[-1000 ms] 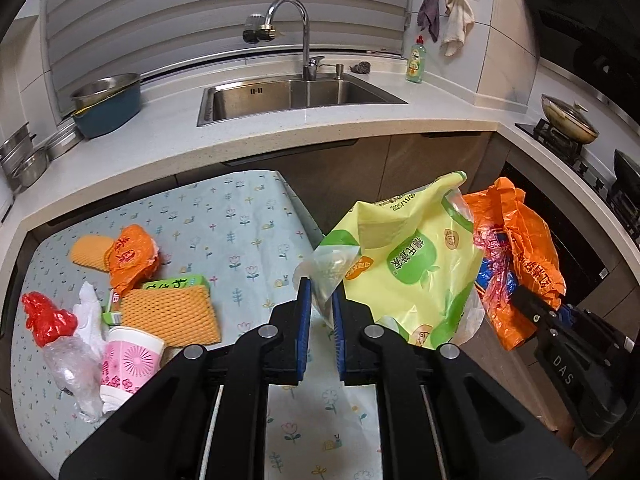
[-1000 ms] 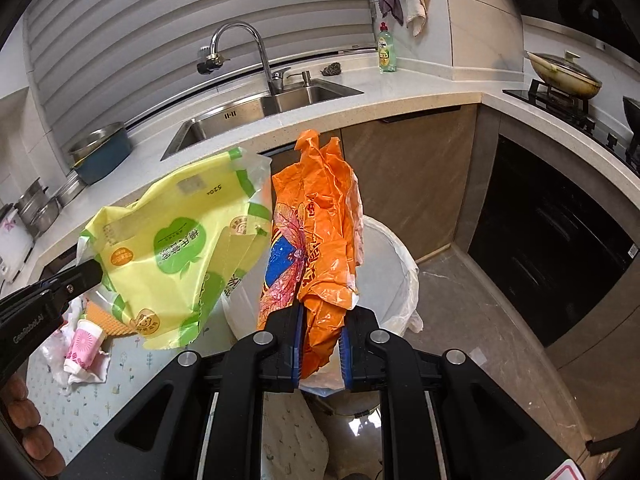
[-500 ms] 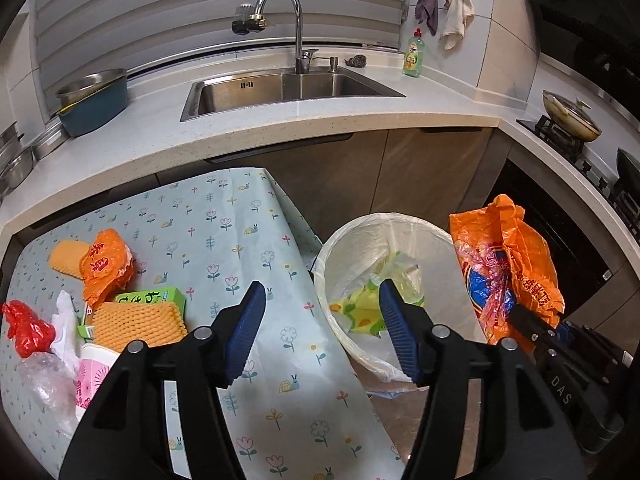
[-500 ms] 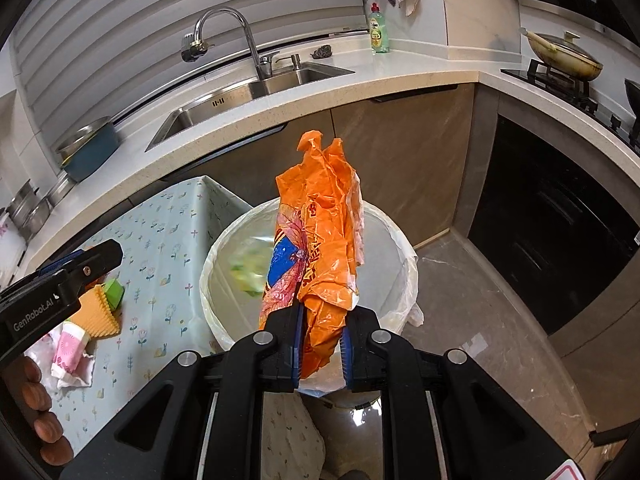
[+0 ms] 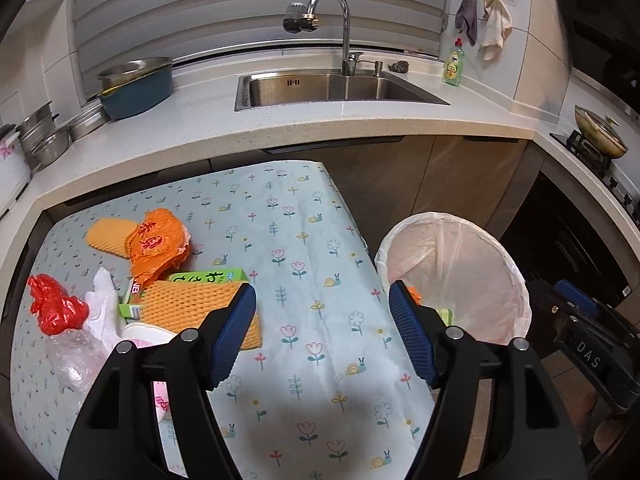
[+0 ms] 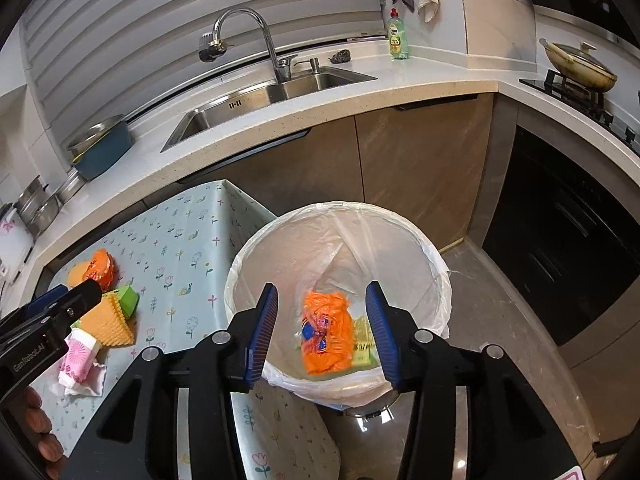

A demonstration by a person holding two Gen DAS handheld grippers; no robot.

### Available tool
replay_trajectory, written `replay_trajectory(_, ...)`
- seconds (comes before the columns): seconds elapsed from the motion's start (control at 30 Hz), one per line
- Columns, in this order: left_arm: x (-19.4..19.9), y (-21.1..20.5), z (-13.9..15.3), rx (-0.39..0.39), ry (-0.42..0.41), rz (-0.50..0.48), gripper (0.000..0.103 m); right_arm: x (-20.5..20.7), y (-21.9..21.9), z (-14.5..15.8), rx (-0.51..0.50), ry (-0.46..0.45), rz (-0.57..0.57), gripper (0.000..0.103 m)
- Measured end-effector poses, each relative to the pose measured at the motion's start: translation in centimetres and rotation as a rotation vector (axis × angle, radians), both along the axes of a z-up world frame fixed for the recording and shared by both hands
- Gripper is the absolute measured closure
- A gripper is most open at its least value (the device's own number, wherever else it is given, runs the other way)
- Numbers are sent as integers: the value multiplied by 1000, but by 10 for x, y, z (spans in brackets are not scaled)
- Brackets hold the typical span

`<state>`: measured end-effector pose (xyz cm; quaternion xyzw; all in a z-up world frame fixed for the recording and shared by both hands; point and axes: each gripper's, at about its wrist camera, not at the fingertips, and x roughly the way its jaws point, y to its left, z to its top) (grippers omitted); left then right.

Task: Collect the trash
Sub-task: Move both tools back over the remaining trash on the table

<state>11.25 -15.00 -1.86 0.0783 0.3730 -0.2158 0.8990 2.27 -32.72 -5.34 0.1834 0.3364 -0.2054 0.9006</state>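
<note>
Bin [image 6: 436, 280] right of table [image 5: 304, 216], two bags [image 6: 326, 328] inside, trash pile [image 5: 160, 280] on table's left

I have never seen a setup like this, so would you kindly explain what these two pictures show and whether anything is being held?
A person holds two hand-held grippers, each with a camera looking along its fingers. One picture is from the left gripper, above the flowered tablecloth; the other from the right gripper, above the lined trash bin. Both have just been opening and hold nothing. The orange bag lies inside the bin. On the cloth remain an orange foam net, a green box, a pink cup and a red bag.
</note>
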Motion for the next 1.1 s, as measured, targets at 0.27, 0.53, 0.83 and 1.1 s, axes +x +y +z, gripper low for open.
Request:
replay_trajectory(0.27,-5,40,6,-2,-16,70,28,-5,32,21,-11,-38,51,47)
replay_trajectory(0.53,-7,100,9,9,-38,197,21,3,94,29,-19,-55,174,40)
replay_trajectory(0.83,-1,177,1,18,-19,321,20,21,167,20,-13,-29,311,39)
replay_trajectory(1.1,4,224,-10,18,13,357,20,34,210,8,3,-6,369,39)
